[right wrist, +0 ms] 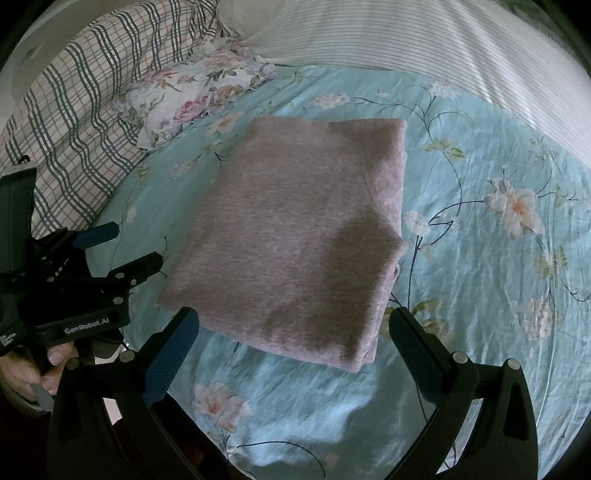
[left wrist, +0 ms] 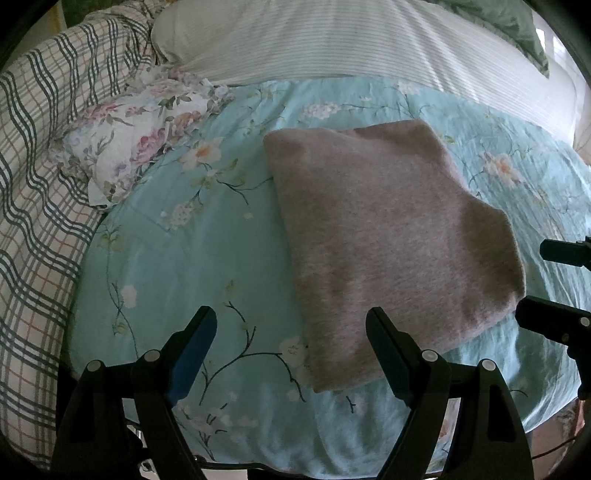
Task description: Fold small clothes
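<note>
A pinkish-grey knit garment (left wrist: 391, 236) lies folded into a thick rectangle on the light-blue floral bedsheet (left wrist: 192, 251). It also shows in the right wrist view (right wrist: 295, 236). My left gripper (left wrist: 291, 317) is open and empty, at the garment's near left corner, just above the sheet. It also shows at the left of the right wrist view (right wrist: 129, 247). My right gripper (right wrist: 291, 321) is open and empty, straddling the garment's near edge. Its fingertips (left wrist: 543, 317) show at the right edge of the left wrist view.
A floral pillow (left wrist: 133, 147) lies at the far left of the sheet. A plaid quilt (left wrist: 40, 184) is bunched along the left. A white striped pillow (left wrist: 351, 40) lies across the back. A green cloth (left wrist: 517, 26) sits at the far right corner.
</note>
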Motion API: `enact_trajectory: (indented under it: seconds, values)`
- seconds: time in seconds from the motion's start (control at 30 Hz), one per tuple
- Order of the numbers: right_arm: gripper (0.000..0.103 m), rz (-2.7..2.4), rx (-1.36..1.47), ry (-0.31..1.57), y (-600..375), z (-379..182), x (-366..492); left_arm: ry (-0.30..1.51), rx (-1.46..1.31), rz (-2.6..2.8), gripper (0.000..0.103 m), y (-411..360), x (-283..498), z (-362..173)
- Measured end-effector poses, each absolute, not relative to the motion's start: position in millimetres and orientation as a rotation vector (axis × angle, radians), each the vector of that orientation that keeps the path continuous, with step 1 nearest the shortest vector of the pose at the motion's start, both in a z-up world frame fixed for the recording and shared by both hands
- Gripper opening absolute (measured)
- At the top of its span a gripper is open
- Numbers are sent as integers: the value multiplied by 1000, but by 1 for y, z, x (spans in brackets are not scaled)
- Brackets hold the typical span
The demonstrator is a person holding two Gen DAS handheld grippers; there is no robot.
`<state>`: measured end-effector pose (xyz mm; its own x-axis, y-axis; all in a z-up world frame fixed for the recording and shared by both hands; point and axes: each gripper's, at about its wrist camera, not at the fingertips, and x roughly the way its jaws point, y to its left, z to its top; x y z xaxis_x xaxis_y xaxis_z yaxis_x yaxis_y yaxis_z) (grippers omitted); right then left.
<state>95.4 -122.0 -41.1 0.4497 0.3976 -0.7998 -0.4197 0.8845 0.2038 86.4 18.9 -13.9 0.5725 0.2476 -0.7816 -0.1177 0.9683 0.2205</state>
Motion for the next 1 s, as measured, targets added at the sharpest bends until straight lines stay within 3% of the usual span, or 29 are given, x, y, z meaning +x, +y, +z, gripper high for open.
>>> enact_trajectory:
  seconds: [1.0]
  values:
    - [103, 512, -20, 982, -120, -41, 97, 946, 142, 209, 83, 20, 88, -16]
